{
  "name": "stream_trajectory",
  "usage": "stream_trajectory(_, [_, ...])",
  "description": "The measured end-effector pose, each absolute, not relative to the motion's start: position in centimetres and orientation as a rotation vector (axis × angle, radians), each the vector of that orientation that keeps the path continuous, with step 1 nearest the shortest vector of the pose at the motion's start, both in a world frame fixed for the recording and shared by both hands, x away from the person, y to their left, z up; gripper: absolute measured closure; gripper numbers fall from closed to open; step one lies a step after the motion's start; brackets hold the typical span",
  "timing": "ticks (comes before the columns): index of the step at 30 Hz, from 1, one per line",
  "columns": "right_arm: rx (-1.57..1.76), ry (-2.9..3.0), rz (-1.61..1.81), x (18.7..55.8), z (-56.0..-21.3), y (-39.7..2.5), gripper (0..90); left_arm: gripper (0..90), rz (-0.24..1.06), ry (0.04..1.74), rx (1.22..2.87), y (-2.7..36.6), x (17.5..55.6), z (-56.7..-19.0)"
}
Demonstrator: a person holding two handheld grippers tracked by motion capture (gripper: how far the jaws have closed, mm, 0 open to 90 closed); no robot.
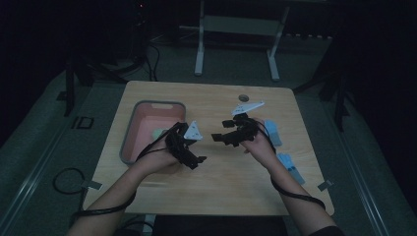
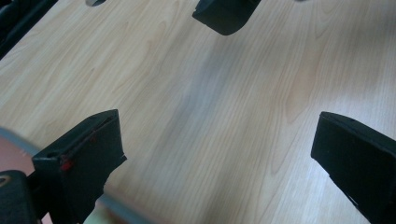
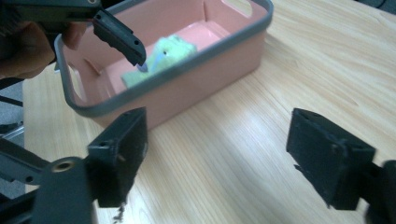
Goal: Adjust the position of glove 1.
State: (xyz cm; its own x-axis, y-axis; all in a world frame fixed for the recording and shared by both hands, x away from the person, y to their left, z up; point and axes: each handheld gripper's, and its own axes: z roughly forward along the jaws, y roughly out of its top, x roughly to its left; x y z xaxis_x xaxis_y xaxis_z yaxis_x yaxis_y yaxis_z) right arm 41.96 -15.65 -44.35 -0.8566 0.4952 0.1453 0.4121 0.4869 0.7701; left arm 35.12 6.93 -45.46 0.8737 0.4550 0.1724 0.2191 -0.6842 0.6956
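A pale green, soft-looking sponge (image 3: 161, 58) lies on the floor of a pink plastic bin (image 1: 129, 129) with a grey rim and rounded corners, set near the left edge of the light wood-grain table (image 1: 231, 182). The right gripper view shows the sponge's blocky shape; the high view gives only a dim green patch. The left gripper (image 1: 193, 153) hovers just beside the bin, jaws wide apart, empty. The right gripper (image 1: 222, 132), also spread and empty, faces it mid-table. Two blue objects (image 1: 291, 166) lie near the right edge, their detail unclear.
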Motion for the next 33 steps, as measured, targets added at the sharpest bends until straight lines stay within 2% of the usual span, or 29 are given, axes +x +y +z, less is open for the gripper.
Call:
stream_trajectory(6, [0.888,2.596,1.310,41.8,-45.3,-17.8,13.5,2.6,0.420,0.452,2.345,5.0,34.5,-46.5])
stream_trajectory(16, [0.948,2.565,1.299,41.3,-47.3,-20.5,13.1,2.6,0.325,0.427,2.329,3.1,33.5,-48.9])
stream_trajectory(33, [0.997,2.492,1.237,39.5,-50.1,-25.8,28.1,2.0,0.271,0.435,2.261,1.8,32.1,-53.7])
